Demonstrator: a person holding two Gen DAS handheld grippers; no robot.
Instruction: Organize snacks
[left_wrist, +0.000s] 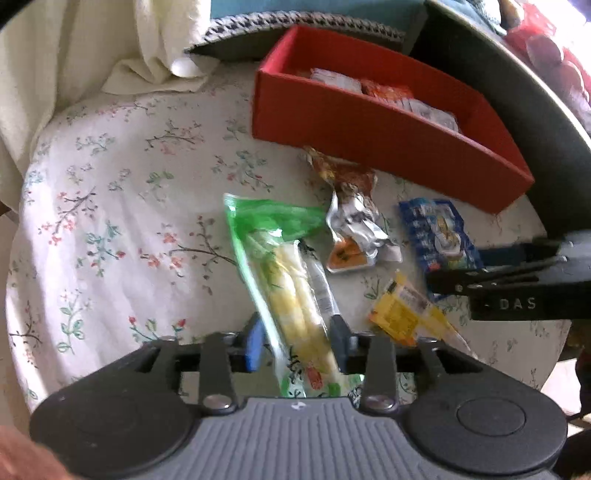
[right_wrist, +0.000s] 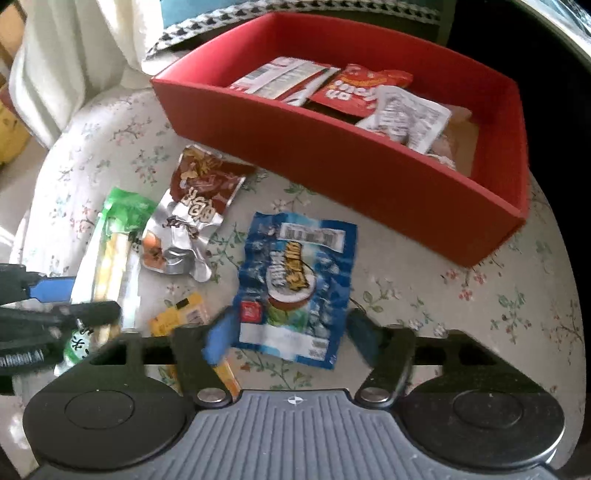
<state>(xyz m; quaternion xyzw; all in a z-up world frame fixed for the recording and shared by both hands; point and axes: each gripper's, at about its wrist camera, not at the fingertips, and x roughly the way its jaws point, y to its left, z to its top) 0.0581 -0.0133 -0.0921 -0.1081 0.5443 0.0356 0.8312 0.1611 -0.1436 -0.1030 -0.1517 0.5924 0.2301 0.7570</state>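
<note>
A long green packet (left_wrist: 291, 280) of pale yellow sticks lies on the flowered tablecloth (left_wrist: 122, 221). My left gripper (left_wrist: 297, 341) stands open astride its near end, pads close beside it. A blue snack packet (right_wrist: 295, 273) lies flat between the open fingers of my right gripper (right_wrist: 290, 336). In the left wrist view the right gripper (left_wrist: 472, 269) reaches in from the right over the blue packet (left_wrist: 439, 232). In the right wrist view the left gripper (right_wrist: 92, 299) straddles the green packet (right_wrist: 118, 236). The red box (right_wrist: 332, 166) behind holds several packets.
A crumpled brown and silver packet (right_wrist: 192, 206) and a small yellow packet (right_wrist: 181, 317) lie between the two grippers. The round table's edge (right_wrist: 569, 332) curves close on the right. A cream cloth (left_wrist: 92, 55) and a houndstooth cushion (left_wrist: 295, 22) sit behind.
</note>
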